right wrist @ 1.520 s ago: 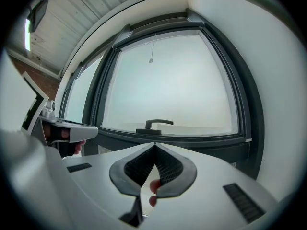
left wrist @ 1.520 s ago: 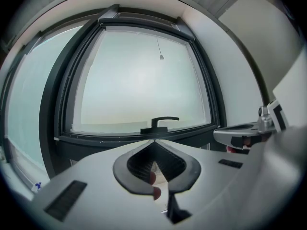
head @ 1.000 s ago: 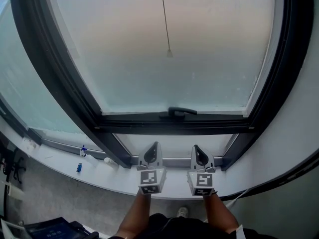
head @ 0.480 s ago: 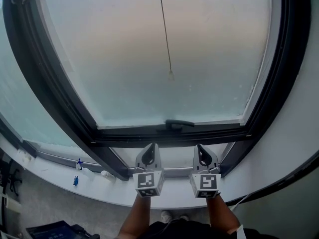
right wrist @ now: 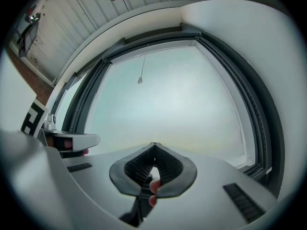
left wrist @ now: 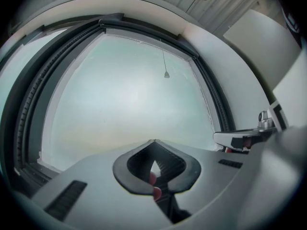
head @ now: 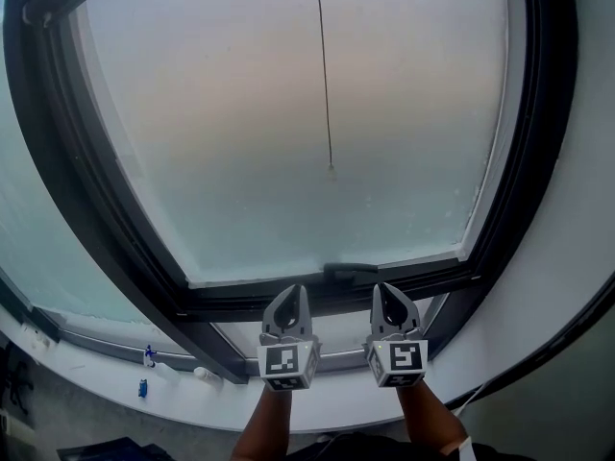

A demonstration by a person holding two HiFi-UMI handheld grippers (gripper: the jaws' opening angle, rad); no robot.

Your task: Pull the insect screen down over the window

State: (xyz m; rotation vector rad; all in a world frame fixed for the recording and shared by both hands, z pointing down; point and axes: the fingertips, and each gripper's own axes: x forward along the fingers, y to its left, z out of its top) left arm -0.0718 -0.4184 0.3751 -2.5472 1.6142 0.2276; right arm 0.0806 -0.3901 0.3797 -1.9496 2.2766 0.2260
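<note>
Checking where the target lies relative to the jaws: the left gripper [head: 296, 292] and the right gripper [head: 382, 290] are held side by side, near each other, in front of the lower rail of the dark-framed window of pale frosted glass [head: 543, 161]. In each gripper's own view the jaws are seen pressed together at the tips, with nothing caught between them.

The insect screen is not seen drawn over the pane. It is judged to be rolled up at the top of the frame, though no housing can be made out with certainty. What is shown of it is a thin dark pull cord [head: 324, 75] hanging down the middle of the glass and ending in a small pale toggle [head: 331, 169].

Key relation: the toggle lies above and ahead of both sets of fingertips, well apart from them, with the black window handle [head: 351, 271] in between. The cord's long axis runs vertically, so it would pass between jaws that close sideways.

Sideways, the toggle falls between the two grippers. It is marginally nearer the left one in the head view, just right of the left jaw line and just left of the right jaw line. Either hand is judged able to reach it.

Judged requirement: one pair of jaws opened, raised, and closed on the cord just above the toggle.
</note>
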